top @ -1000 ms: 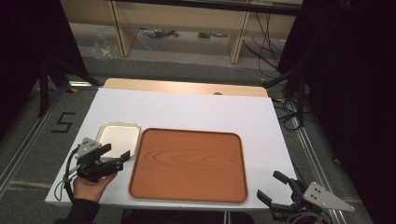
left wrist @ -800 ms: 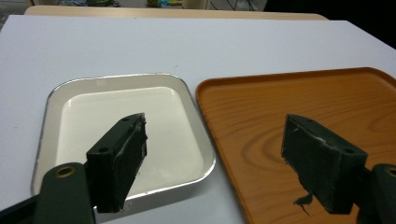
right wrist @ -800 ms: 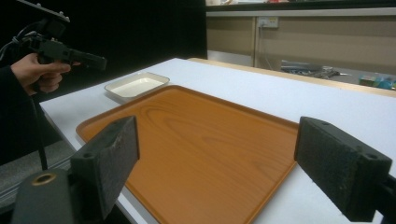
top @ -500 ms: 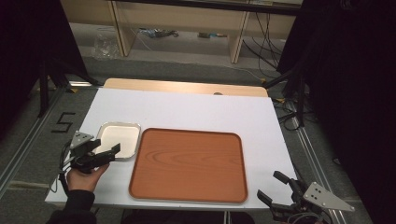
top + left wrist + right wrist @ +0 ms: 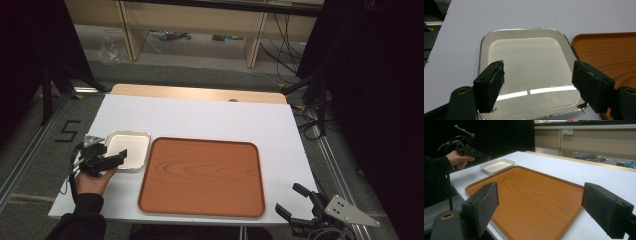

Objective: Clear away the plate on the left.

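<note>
Between our left gripper's (image 5: 537, 87) pads (image 5: 492, 83) we see the near part of the small white dish (image 5: 529, 62), but they press on nothing: they stand wide, one over the dish's near left corner and the other over its right rim, and they have just been closing a little. From above, that left gripper (image 5: 116, 160) points across the dish (image 5: 131, 145) from its left side, held in our left hand (image 5: 92, 180). That dish sits on the white table (image 5: 210, 117) at the left, just beside the left edge of the brown wooden tray (image 5: 202, 175), which lies flat in the middle. At the table's near right corner our right gripper (image 5: 295, 202) is off the edge, its jaws wide with nothing between them. Along its pads (image 5: 484, 202) we look over the tray (image 5: 534, 200) toward the dish (image 5: 497, 166) and the left gripper (image 5: 482, 157) beyond.
</note>
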`<state>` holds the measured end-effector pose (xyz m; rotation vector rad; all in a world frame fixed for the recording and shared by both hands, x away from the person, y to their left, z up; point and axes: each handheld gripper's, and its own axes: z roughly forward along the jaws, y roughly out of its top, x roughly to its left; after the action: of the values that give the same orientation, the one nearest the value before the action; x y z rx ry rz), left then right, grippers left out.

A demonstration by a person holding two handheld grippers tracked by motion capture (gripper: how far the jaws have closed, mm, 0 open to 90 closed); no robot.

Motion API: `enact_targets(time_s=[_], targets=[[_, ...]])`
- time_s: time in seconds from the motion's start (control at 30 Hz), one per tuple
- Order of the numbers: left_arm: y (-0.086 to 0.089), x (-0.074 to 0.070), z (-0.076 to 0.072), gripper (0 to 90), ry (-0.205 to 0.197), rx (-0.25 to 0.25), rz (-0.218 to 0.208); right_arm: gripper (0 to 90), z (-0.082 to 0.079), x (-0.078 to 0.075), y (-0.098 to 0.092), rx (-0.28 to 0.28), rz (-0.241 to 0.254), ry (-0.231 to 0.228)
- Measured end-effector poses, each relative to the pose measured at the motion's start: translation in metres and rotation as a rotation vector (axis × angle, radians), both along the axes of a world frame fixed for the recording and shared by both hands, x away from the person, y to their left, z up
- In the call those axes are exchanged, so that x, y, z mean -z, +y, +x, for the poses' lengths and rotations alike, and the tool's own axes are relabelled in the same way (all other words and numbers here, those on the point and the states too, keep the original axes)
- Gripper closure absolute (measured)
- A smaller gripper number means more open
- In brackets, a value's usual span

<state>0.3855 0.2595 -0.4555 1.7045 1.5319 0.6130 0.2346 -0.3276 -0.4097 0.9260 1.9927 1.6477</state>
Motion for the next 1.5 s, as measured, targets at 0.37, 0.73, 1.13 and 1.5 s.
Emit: enact_targets(time_s=[0.37,0.73,1.13,1.5], targets=[[0.027,0.011,0.017,30.1,0.066,-0.091,0.011,15.1,0.0,0.0,0.0,0.004,-0.002,-0.007],[0.05,0.019,0.03,48.3,0.167,-0.177,-0.033,15.1,0.001,0.0,0.001,0.001,-0.011,-0.014],[0.056,0.033,0.044,72.6,0.219,-0.172,-0.057,15.1,0.002,0.001,0.001,0.005,0.007,-0.044],[0.062,0.034,0.048,85.6,0.236,-0.157,-0.146,15.1,-0.001,0.001,0.002,0.013,0.017,-0.009]])
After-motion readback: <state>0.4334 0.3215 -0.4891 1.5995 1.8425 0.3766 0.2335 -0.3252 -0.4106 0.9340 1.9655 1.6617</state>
